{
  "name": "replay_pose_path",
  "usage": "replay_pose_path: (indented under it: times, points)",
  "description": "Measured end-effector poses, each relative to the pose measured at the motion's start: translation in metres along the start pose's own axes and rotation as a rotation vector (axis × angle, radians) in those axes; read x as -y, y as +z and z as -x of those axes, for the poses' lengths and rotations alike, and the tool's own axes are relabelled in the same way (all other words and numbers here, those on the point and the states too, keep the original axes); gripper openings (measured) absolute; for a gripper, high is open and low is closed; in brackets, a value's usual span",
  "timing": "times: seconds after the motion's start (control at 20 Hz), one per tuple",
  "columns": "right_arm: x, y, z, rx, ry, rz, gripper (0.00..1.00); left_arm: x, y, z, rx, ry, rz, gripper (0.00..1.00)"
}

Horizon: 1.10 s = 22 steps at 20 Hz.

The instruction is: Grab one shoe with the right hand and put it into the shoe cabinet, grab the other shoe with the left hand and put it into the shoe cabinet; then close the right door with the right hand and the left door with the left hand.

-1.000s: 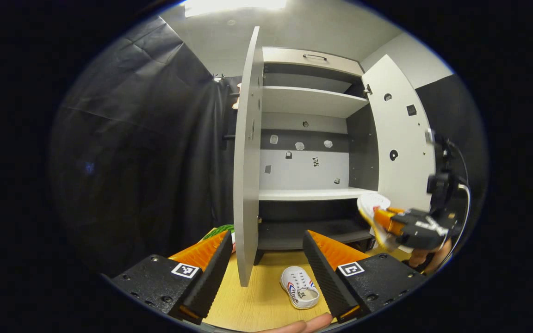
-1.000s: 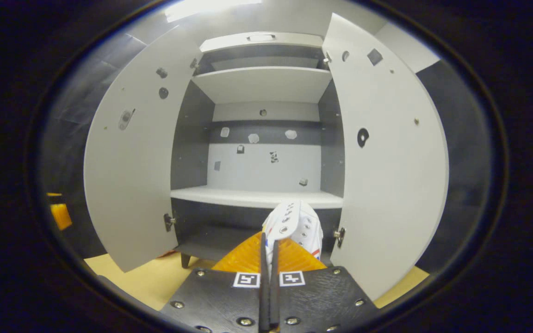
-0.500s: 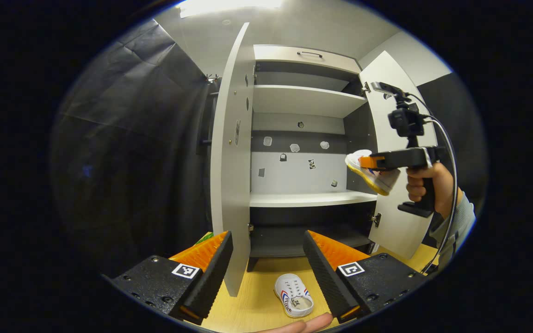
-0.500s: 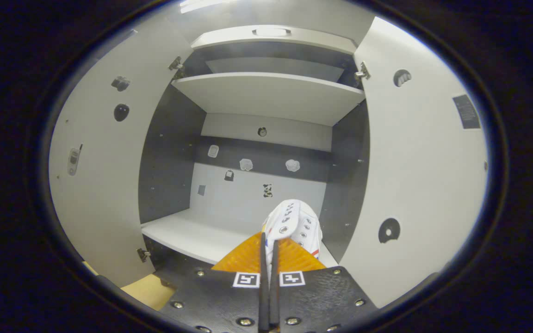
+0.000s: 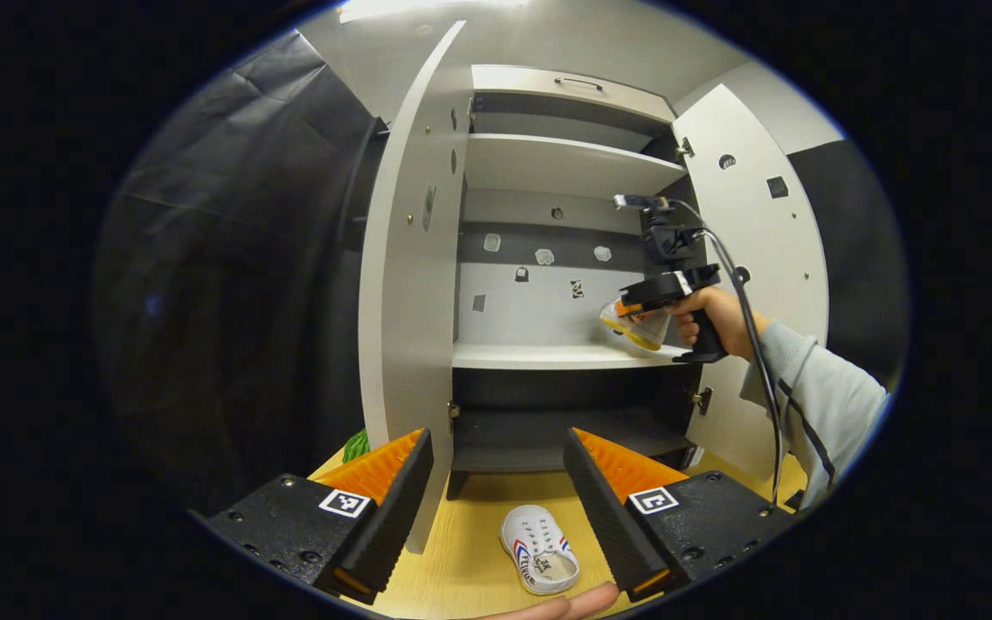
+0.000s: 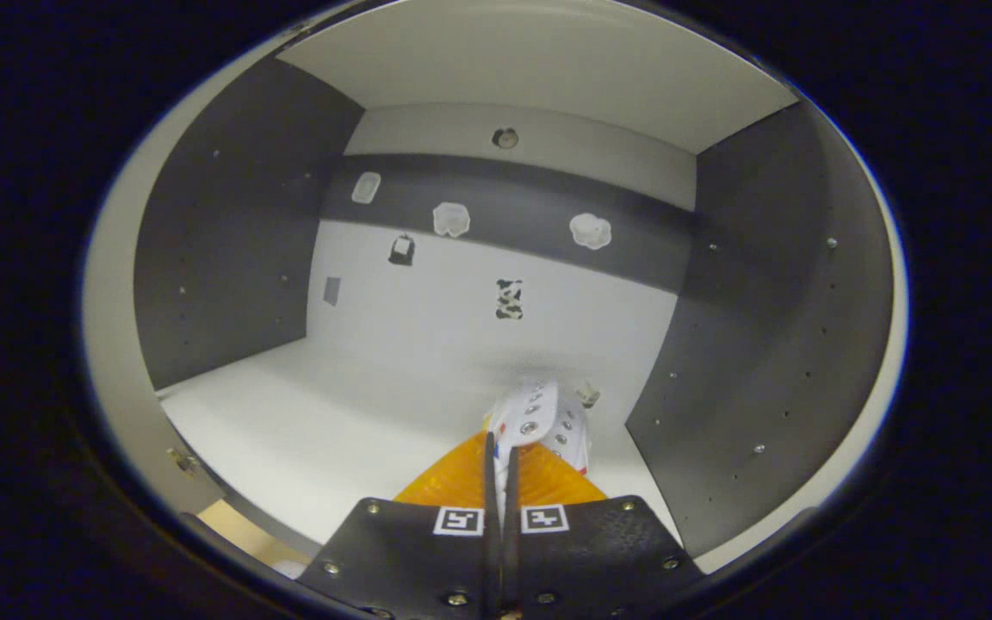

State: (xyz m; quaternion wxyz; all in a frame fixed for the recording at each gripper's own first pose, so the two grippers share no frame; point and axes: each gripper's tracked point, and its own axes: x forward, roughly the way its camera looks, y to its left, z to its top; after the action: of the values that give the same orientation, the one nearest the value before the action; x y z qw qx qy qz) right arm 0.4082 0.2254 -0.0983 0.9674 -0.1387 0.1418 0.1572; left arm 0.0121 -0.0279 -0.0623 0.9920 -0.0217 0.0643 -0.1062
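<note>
A white shoe (image 6: 539,422) is pinched at its edge by my right gripper (image 6: 500,448), which is shut on it inside the shoe cabinet, just above the white middle shelf (image 6: 306,413) near the right wall. From the left gripper view that shoe (image 5: 638,323) hangs tilted over the shelf (image 5: 548,355), held by the right gripper (image 5: 629,307) in a person's hand. The other white shoe (image 5: 539,548) with red and blue stripes lies on the wooden floor in front of the cabinet. My left gripper (image 5: 496,465) is open above it, holding nothing.
Both cabinet doors stand open: the left door (image 5: 406,284) edge-on close to my left gripper, the right door (image 5: 763,250) behind the person's grey sleeve (image 5: 815,405). A dark lower shelf (image 5: 539,430) sits under the white one. Something green (image 5: 356,445) lies left of the cabinet.
The right gripper has carried its shoe forward into the cabinet and down toward the middle shelf. The left gripper has stayed open over the floor shoe, shifting only slightly.
</note>
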Motion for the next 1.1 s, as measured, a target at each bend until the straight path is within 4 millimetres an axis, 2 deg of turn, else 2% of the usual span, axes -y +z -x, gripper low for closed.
replay_pose_path:
  times: [0.1,0.35,0.45,0.5,0.6,0.65,0.7,0.85,0.95,1.0,1.1]
  points:
    - [0.001,-0.004,-0.011,-0.012,0.008,-0.013,0.02,-0.002,-0.002,-0.002,-0.005,0.000,-0.015,0.94]
    - [0.012,-0.007,-0.014,-0.036,-0.017,-0.112,0.02,0.003,-0.011,-0.002,-0.040,-0.011,0.010,0.94]
    - [0.028,0.004,-0.005,0.025,-0.087,-0.126,0.16,0.006,-0.015,0.000,-0.057,-0.019,0.029,0.92]
    - [0.034,0.012,0.005,0.066,-0.120,-0.111,0.39,0.009,-0.017,0.001,-0.062,-0.029,0.045,0.94]
    - [0.032,0.023,0.032,0.117,-0.135,-0.090,0.84,0.016,-0.020,0.003,-0.072,-0.051,0.079,0.94]
    - [0.024,0.024,0.049,0.127,-0.119,-0.090,0.87,0.017,-0.023,0.004,-0.083,-0.051,0.084,0.94]
    - [0.019,0.025,0.069,0.147,-0.111,-0.094,0.94,0.018,-0.025,0.006,-0.084,-0.051,0.080,0.94]
    - [0.004,0.027,0.133,0.228,-0.099,-0.088,0.92,0.007,-0.027,0.009,-0.084,-0.035,0.004,0.91]
    - [-0.010,0.020,0.182,0.256,-0.086,-0.079,0.93,-0.001,-0.026,0.011,-0.075,-0.015,-0.025,0.91]
    - [-0.013,0.014,0.208,0.267,-0.090,-0.076,0.91,0.001,-0.027,0.010,-0.072,-0.020,-0.019,0.91]
    - [-0.010,0.003,0.254,0.295,-0.127,-0.093,0.93,0.008,-0.038,0.012,-0.106,-0.040,0.007,0.91]
